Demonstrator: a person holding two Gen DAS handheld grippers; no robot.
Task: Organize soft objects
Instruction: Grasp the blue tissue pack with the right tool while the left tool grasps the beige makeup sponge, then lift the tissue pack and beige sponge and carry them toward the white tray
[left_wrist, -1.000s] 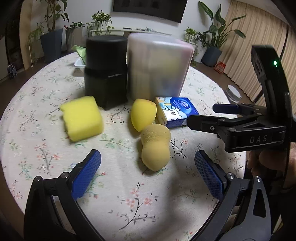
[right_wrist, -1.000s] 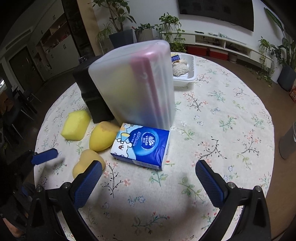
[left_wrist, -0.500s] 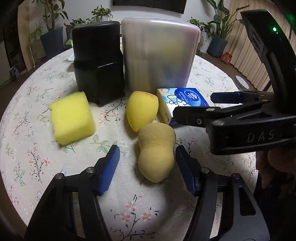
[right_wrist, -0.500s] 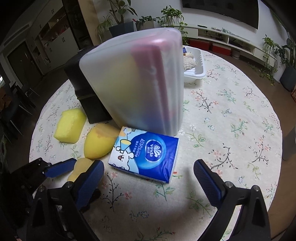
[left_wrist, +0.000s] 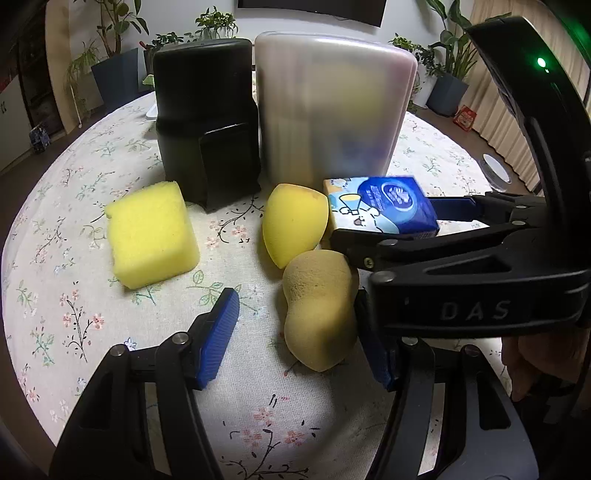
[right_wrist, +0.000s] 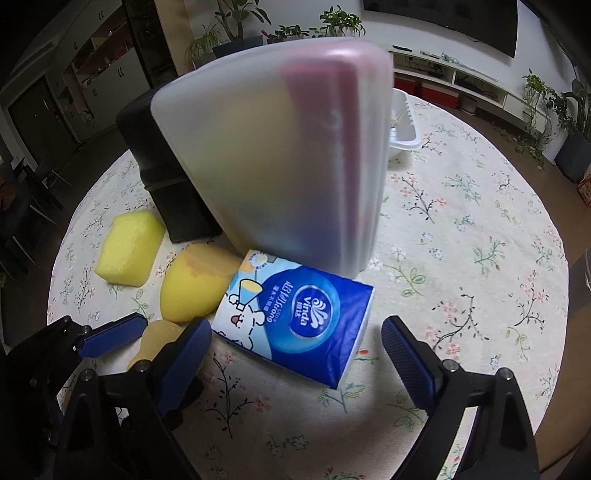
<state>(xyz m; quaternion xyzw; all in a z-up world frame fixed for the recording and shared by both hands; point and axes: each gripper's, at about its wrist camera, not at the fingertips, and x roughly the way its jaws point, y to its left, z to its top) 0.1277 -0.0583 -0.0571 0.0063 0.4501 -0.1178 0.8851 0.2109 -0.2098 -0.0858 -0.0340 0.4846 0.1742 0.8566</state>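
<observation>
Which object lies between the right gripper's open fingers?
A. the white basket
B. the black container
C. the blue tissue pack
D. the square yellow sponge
C: in the right wrist view the blue tissue pack lies flat on the tablecloth between the fingers of the right gripper, whose jaws are closing but not yet touching it.

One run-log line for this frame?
left gripper: open around tan sponge | right gripper: open, closing on tissue pack

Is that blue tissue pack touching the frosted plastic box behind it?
Touching. In the right wrist view, the tissue pack has its far edge against the foot of the frosted box, with no tablecloth showing between them.
</observation>
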